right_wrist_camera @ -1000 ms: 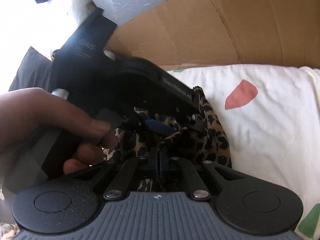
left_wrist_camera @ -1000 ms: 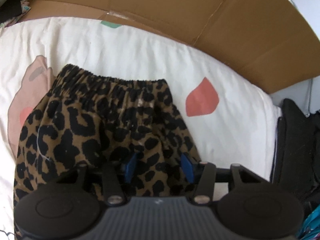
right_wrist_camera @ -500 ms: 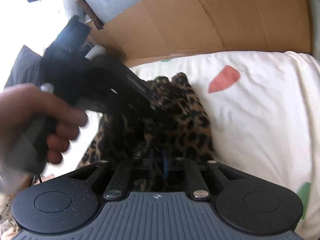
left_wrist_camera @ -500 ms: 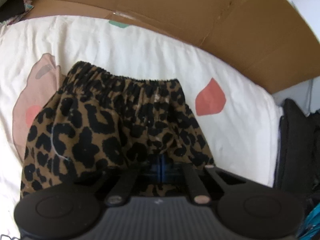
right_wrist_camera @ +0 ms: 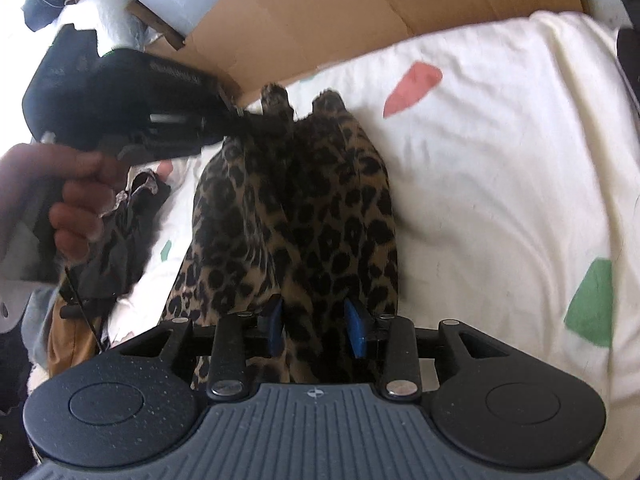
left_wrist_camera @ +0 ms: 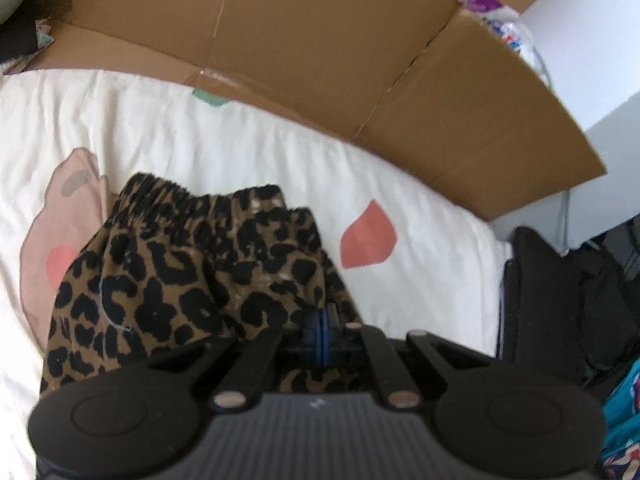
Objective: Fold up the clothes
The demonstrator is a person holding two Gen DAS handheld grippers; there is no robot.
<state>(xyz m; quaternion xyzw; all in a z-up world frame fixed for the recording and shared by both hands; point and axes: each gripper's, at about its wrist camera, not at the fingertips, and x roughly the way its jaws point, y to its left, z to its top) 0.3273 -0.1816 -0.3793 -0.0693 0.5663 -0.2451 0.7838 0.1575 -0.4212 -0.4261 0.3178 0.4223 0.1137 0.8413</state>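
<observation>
Leopard-print shorts (left_wrist_camera: 188, 276) with an elastic waistband lie on a cream bed sheet (left_wrist_camera: 240, 152). My left gripper (left_wrist_camera: 322, 334) is shut on the shorts' near edge. In the right wrist view the shorts (right_wrist_camera: 304, 216) stretch away from me, and the left gripper (right_wrist_camera: 256, 118), held by a hand, pinches their far end. My right gripper (right_wrist_camera: 316, 326) is open, its blue fingers (right_wrist_camera: 354, 328) either side of the shorts' near end.
A cardboard sheet (left_wrist_camera: 320, 60) stands along the back of the bed. A pile of dark clothes (right_wrist_camera: 108, 240) lies left of the shorts. A black bag (left_wrist_camera: 560, 300) sits off the bed's right edge. The sheet has coloured patches (right_wrist_camera: 592, 308).
My left gripper closed on the shorts and lifted their edge. My right gripper went from shut to open and drew back along the shorts.
</observation>
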